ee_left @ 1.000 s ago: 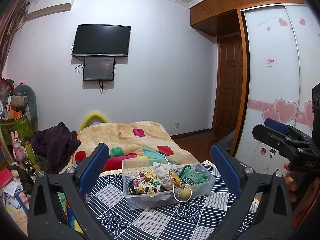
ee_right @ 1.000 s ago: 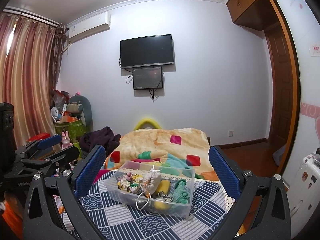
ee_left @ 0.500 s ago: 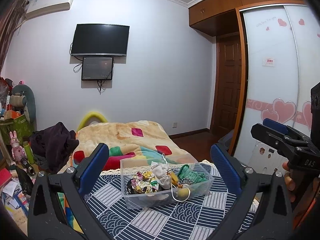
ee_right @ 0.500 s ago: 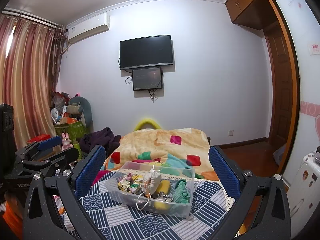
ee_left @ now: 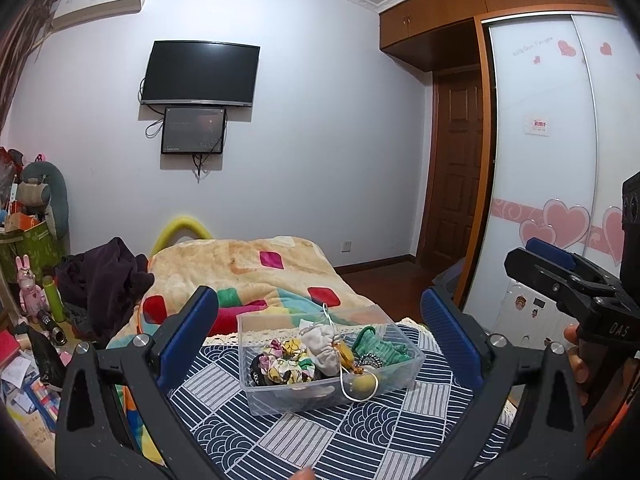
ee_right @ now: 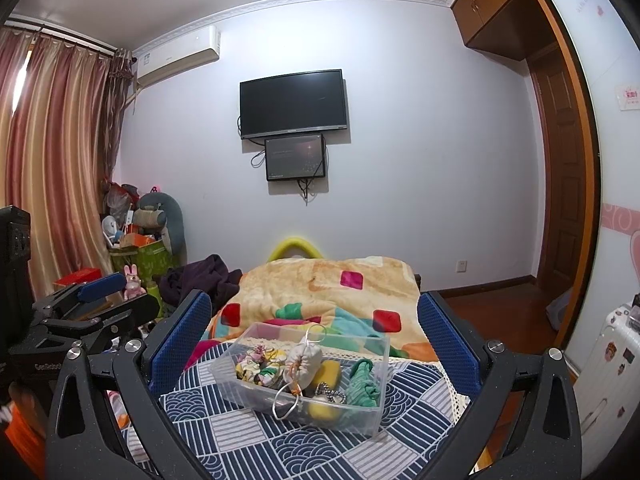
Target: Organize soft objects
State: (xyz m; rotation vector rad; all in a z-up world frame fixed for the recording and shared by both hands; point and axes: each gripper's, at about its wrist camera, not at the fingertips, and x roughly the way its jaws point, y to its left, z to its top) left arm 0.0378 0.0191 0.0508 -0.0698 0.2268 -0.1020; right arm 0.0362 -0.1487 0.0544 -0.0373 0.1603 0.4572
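Both grippers wide, clear bin ahead on the patterned cloth.

I've got the left gripper point(ee_left: 320, 340) and right gripper point(ee_right: 314, 336) spread wide, empty – neither touching the bin point(ee_left: 280, 400). Inside: floral scrunchie point(ee_left: 286, 364) at left, white drawstring pouch point(ee_right: 306, 364) mid, green knit item point(ee_right: 362, 384) at right. Blanket point(ee_left: 248, 268) lies beyond.

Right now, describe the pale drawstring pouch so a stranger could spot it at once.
Find the patterned cloth in front of the bed, then the clear bin standing on it. The pouch lies in the bin's middle, between the floral scrunchies and the green cloth. It alone is plain off-white, with a white cord looping over the bin's front wall.
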